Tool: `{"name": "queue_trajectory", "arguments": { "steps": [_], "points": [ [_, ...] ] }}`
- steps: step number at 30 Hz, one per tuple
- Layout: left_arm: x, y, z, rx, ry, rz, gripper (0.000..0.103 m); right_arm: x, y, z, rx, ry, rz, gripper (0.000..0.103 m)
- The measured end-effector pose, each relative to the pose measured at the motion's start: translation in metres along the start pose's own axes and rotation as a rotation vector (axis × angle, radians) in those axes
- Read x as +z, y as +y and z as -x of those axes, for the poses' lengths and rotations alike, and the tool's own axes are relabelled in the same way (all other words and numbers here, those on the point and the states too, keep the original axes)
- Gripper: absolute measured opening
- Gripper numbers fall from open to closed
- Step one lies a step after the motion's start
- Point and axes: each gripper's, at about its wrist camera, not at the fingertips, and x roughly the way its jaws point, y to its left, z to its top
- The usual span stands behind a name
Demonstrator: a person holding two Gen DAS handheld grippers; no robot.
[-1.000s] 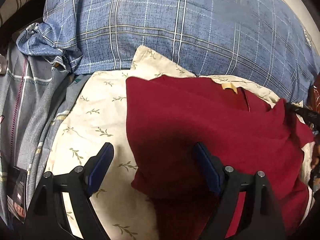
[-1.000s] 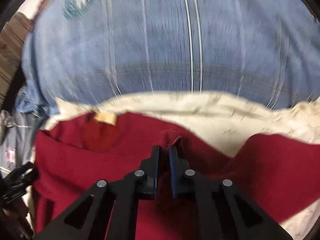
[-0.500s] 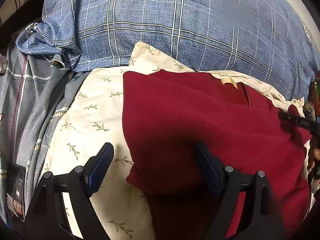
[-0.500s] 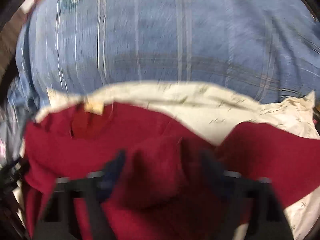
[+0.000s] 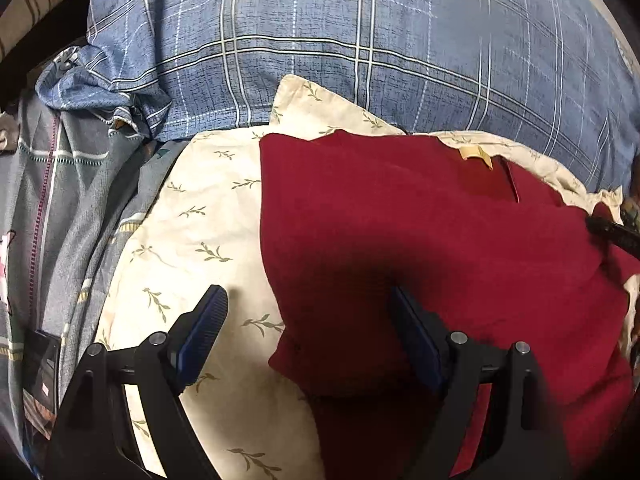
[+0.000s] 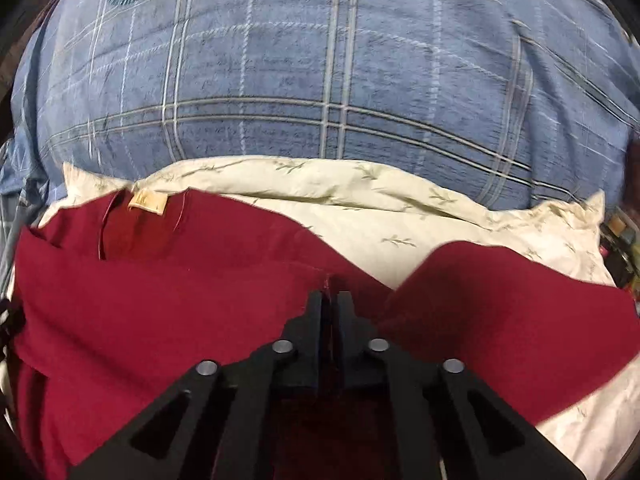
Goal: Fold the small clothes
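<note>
Red garment [image 5: 420, 232]: centre-right of frame, lying on cream leaf-print cloth [image 5: 192, 232]. Left gripper [image 5: 308, 316]: jaws wide apart, straddling garment's left edge. Right gripper [image 6: 330, 308]: clamped on red fabric fold. Blue plaid bedding [image 6: 320, 80]: upper frame.

One red garment [image 5: 420, 232], one leaf-print cream cloth [image 5: 200, 232], one blue plaid pillow [image 5: 360, 48], two grippers [image 5: 308, 332] [image 6: 330, 308]

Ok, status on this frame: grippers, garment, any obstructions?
Left gripper open over the red garment's edge. Right gripper shut on red garment fabric. Garment on the cream leaf-print pillow. No obstruction seen.
</note>
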Motion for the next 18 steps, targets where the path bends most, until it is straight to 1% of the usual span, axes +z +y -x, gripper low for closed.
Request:
{"name": "queue_trajectory", "arguments": {
  "steps": [1, 2, 4, 7, 8, 9, 10, 11, 12, 13, 14, 16, 18],
  "points": [
    [0.0, 0.0, 0.001, 0.002, -0.002, -0.001, 0.083, -0.002, 0.003, 0.013, 0.019, -0.023, -0.015, 0.029],
    [0.001, 0.0, 0.002, 0.003, -0.005, -0.004, 0.083, -0.005, 0.008, 0.022, 0.056, -0.039, -0.013, 0.035],
    [0.001, -0.001, 0.003, 0.006, -0.009, -0.004, 0.083, -0.016, 0.029, 0.043, 0.174, -0.054, 0.039, 0.037],
    [0.0, -0.001, 0.003, 0.014, -0.014, -0.01, 0.083, -0.035, 0.065, 0.056, 0.282, -0.06, 0.134, 0.037],
    [0.0, -0.001, 0.003, 0.017, -0.017, -0.013, 0.083, -0.039, 0.074, 0.053, 0.3, -0.052, 0.16, 0.037],
    [0.0, -0.001, 0.003, 0.02, -0.019, -0.013, 0.083, -0.041, 0.086, 0.044, 0.293, -0.033, 0.186, 0.037],
    [0.0, -0.002, 0.004, 0.022, -0.02, -0.013, 0.083, -0.045, 0.091, 0.037, 0.267, -0.015, 0.198, 0.037],
    [0.0, -0.002, 0.004, 0.023, -0.022, -0.014, 0.083, -0.048, 0.094, 0.026, 0.228, 0.016, 0.206, 0.037],
    [0.0, -0.001, 0.006, 0.023, -0.025, -0.014, 0.083, -0.051, 0.094, 0.02, 0.212, 0.044, 0.2, 0.036],
    [0.0, -0.001, 0.007, 0.023, -0.027, -0.013, 0.083, -0.051, 0.094, 0.019, 0.215, 0.051, 0.189, 0.036],
    [0.0, 0.0, 0.008, 0.024, -0.031, -0.011, 0.083, -0.053, 0.093, 0.022, 0.217, 0.039, 0.179, 0.036],
    [0.001, 0.001, 0.011, 0.021, -0.039, -0.009, 0.083, -0.054, 0.095, 0.029, 0.192, 0.047, 0.196, 0.037],
    [0.003, 0.0, 0.015, 0.017, -0.053, -0.009, 0.083, -0.054, 0.09, 0.036, 0.196, 0.032, 0.185, 0.037]
  ]
}}
